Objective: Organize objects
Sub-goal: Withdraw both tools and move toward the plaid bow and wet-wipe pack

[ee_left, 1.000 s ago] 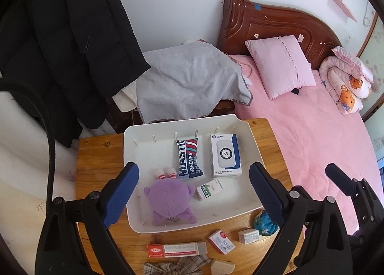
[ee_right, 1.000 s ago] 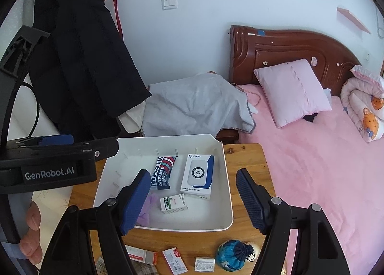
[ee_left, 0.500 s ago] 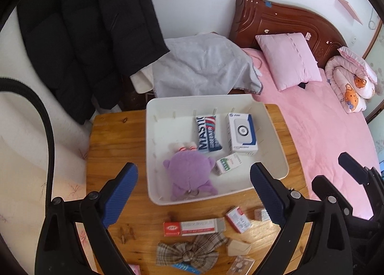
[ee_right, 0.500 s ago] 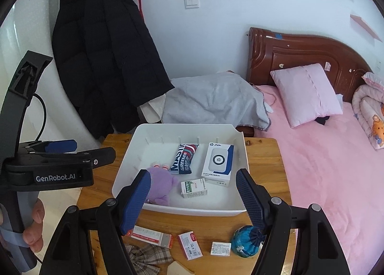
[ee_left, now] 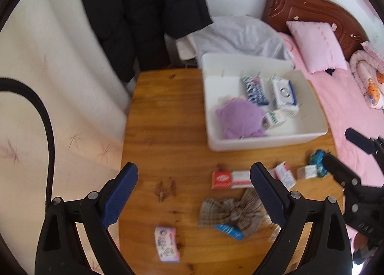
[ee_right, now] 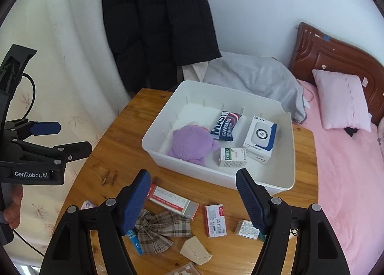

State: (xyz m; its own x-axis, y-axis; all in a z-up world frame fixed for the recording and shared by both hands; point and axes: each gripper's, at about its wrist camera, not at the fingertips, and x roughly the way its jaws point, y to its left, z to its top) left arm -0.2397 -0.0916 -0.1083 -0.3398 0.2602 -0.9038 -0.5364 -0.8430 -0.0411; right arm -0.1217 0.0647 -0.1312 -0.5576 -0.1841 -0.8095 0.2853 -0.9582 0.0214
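Both grippers lowered toward table, left gripper [ee_left: 193,193] and right gripper [ee_right: 193,199] agape, empty, plaid bow [ee_right: 159,229] crumpled.

Home bedroom: pink bed [ee_right: 345,167], carved headboard [ee_right: 336,58], hanging coat [ee_right: 156,22].

A: What carries it all?

B: A wooden counter [ee_right: 115,145]. A white bin [ee_right: 276,179] stands on it, beyond the right gripper [ee_right: 193,200].

A: And loose on the wood?

B: A long red-and-white box [ee_right: 172,200] lies between the right gripper's fingers, with a plaid bow [ee_right: 160,229] nearer its base. A small red-and-white box [ee_right: 215,220], a silver packet [ee_right: 247,227] and a beige envelope [ee_right: 195,250] lie close by. A pink packet [ee_left: 166,243] lies between the left gripper's [ee_left: 193,191] fingers, and a blue pouch [ee_left: 316,158] to their right.
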